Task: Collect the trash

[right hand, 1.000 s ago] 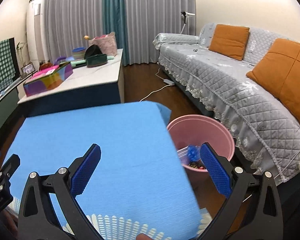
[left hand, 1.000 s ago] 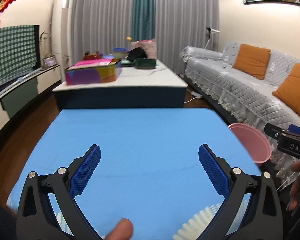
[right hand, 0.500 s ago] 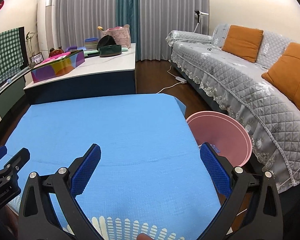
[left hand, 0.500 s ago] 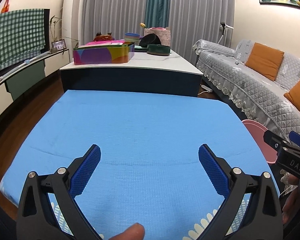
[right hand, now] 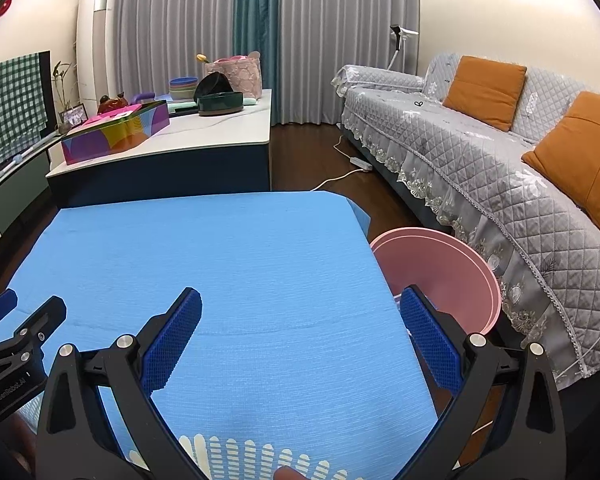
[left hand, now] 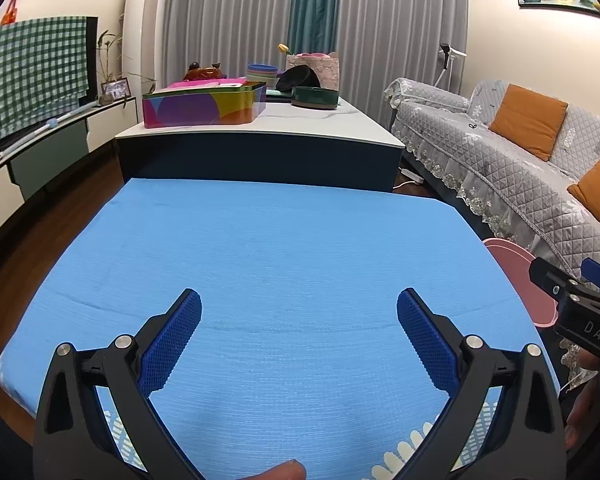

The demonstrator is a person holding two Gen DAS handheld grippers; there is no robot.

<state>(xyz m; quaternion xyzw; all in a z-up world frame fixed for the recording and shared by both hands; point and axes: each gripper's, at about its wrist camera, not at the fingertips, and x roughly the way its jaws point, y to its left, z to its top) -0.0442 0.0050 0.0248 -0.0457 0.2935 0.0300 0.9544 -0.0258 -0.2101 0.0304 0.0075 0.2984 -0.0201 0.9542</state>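
A pink trash bin (right hand: 448,276) stands on the floor at the right edge of the blue-covered table (right hand: 220,264); its rim also shows in the left wrist view (left hand: 516,268). Its inside is hidden by my right finger. I see no loose trash on the blue cloth (left hand: 276,264). My left gripper (left hand: 299,312) is open and empty above the near part of the table. My right gripper (right hand: 300,312) is open and empty above the table's near right side, its right finger in front of the bin.
A white-topped coffee table (left hand: 308,128) beyond the blue table carries a colourful box (left hand: 204,108), a dark green bowl (left hand: 314,97) and other items. A grey quilted sofa (right hand: 500,168) with orange cushions runs along the right. A power strip and cable (right hand: 356,164) lie on the floor.
Both grippers have pulled back and tilted up, so more of the table and room shows. The bin's contents, seen a second ago, are now hidden. Both grippers stayed open.
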